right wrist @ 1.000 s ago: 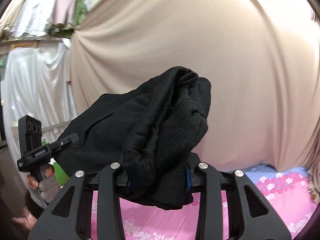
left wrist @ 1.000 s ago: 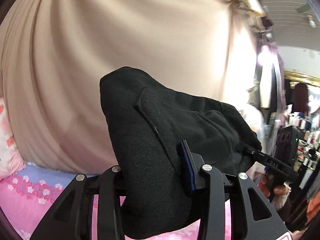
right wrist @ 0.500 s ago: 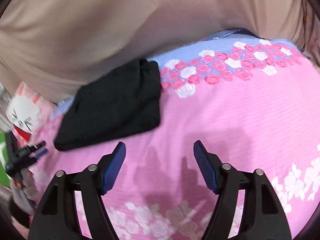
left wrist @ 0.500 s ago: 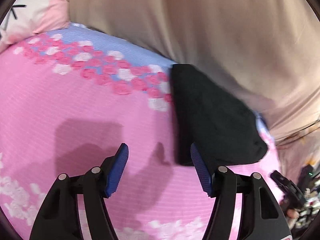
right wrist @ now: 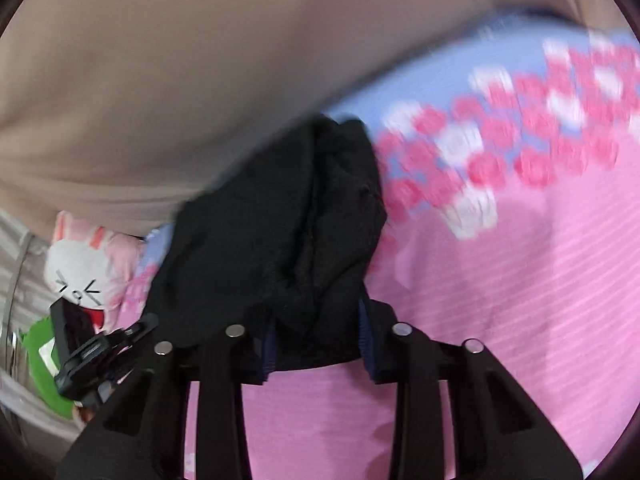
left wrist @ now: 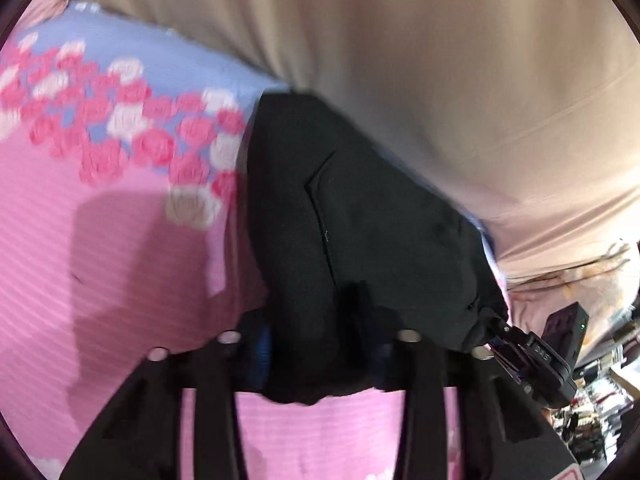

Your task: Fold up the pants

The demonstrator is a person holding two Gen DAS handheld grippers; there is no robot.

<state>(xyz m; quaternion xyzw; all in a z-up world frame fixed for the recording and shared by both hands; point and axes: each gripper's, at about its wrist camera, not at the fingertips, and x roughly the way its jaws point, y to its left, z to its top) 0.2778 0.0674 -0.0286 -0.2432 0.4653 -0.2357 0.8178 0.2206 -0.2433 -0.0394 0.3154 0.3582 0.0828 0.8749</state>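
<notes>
In the left wrist view the left gripper [left wrist: 320,344] has its blue-padded jaws closed on a thick wad of the black pants [left wrist: 360,232], the cloth bulging out below the pads at six o'clock. The right gripper [right wrist: 316,340] likewise pinches a bunched, many-layered end of the same garment.

From each gripper the pants run up and away toward twelve o'clock, and sideways to the other hand: in the left view the right tool shows at four o'clock, biting the far corner; in the right view the left tool sits at eight o'clock. So the long axis of the folded bundle lies between the two grippers, each holding one end, neither clearly nearer. A pocket seam [left wrist: 320,208] crosses the face toward the left camera.

Beneath lies the pink floral bedsheet [left wrist: 120,248], with a blue rose-printed band at its far edge. Whether the bundle rests on it or hangs just above, I cannot tell; both views are blurred.

Beyond hangs a beige curtain [left wrist: 440,60]. At nine o'clock in the right view sits a rabbit-face cushion [right wrist: 80,268]. No readable writing shows.
</notes>
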